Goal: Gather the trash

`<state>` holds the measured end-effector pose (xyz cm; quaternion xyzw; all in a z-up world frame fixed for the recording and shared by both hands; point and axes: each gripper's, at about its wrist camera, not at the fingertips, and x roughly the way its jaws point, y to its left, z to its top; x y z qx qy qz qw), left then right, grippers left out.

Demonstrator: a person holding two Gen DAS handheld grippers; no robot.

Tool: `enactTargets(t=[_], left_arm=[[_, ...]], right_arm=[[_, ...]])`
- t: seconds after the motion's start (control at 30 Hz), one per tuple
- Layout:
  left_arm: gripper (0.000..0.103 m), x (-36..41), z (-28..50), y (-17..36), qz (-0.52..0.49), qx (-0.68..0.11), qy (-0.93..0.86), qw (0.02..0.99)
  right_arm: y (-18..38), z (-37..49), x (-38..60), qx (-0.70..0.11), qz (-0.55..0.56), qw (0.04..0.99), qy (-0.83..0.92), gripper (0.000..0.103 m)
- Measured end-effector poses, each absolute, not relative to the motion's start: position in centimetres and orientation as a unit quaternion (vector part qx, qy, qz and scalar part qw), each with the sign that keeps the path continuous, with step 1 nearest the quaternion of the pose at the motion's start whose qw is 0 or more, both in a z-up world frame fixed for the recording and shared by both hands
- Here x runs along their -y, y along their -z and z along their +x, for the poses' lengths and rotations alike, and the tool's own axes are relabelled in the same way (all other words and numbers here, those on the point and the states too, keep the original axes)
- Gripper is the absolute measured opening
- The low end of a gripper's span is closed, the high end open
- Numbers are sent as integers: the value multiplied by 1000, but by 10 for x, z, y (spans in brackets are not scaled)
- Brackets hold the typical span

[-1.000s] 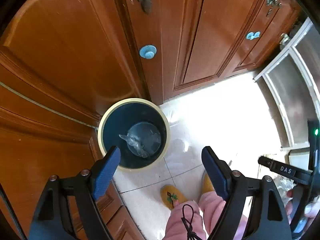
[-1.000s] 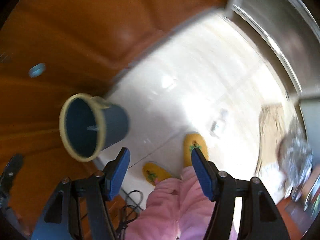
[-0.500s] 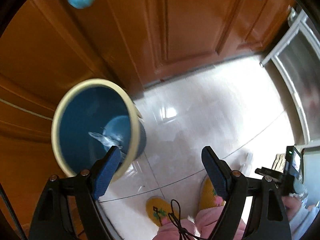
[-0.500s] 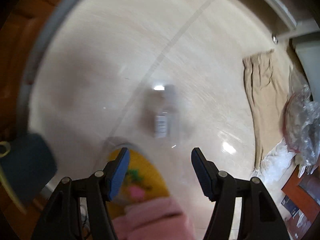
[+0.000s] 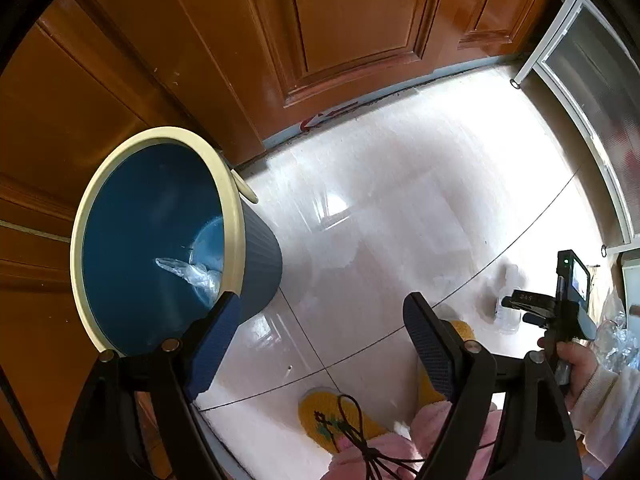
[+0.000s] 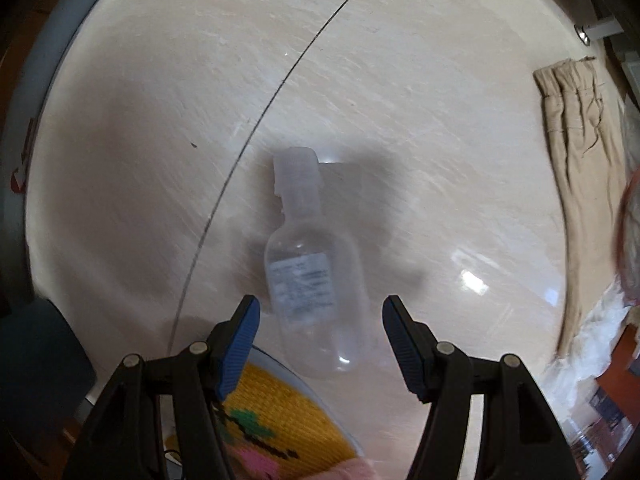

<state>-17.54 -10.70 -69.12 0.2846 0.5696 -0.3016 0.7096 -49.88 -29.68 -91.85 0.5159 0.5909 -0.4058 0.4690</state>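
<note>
A clear plastic bottle with a white label lies on the pale tiled floor, cap pointing away. My right gripper is open just above it, its blue pads on either side of the bottle's lower half, not touching. The bottle also shows faintly in the left wrist view. My left gripper is open and empty beside a blue trash bin with a cream rim. Clear plastic trash lies in the bin's bottom. The right gripper's body shows at the right of the left wrist view.
Wooden cabinet doors stand behind the bin. A metal door frame is at the right. Yellow slippers and pink trouser legs are below the grippers. A beige cloth and crumpled plastic bags lie on the floor at the right.
My right gripper has swung away from the bin and come down over the bottle, which now looks much larger. My left gripper has tilted down toward the floor beside the bin.
</note>
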Motion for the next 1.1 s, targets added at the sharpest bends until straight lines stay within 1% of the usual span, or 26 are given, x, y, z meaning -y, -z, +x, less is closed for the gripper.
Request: enactTargets(t=[0.03, 0.07, 0.1, 0.3, 0.37, 0.43, 0.6, 0.7, 0.8, 0.87, 0.93, 1.0, 1.1], left_arm=[[82, 106, -174, 692, 284, -570, 301, 710], [82, 106, -173, 693, 283, -570, 301, 710], [82, 104, -173, 692, 282, -570, 301, 711], [82, 93, -171, 687, 279, -568, 292, 717], [82, 88, -168, 682, 276, -573, 281, 719], [82, 83, -164, 674, 267, -578, 270, 722], [82, 68, -152, 636, 236, -585, 241, 738], [82, 57, -139, 607, 213, -592, 222, 745], [83, 41, -123, 573, 186, -593, 195, 759], [87, 28, -112, 551, 170, -588, 177, 771], [87, 15, -105, 532, 159, -582, 161, 781], [87, -1, -97, 515, 146, -576, 145, 791], [87, -25, -84, 491, 128, -570, 116, 804]], right_arm=[[921, -497, 297, -595, 511, 468, 406, 63], [923, -496, 297, -598, 508, 468, 407, 57], [926, -495, 296, -600, 509, 466, 405, 54], [925, -488, 295, -616, 511, 455, 390, 51], [909, -480, 289, -612, 521, 460, 377, 51], [880, -469, 284, -594, 544, 472, 358, 51], [778, -419, 263, -557, 575, 530, 279, 51], [710, -376, 246, -547, 573, 570, 220, 51], [642, -322, 226, -547, 544, 616, 159, 52], [610, -294, 217, -550, 523, 640, 124, 52], [580, -264, 204, -556, 498, 659, 96, 53], [554, -235, 191, -562, 464, 682, 70, 53], [532, -189, 172, -575, 410, 707, 49, 53]])
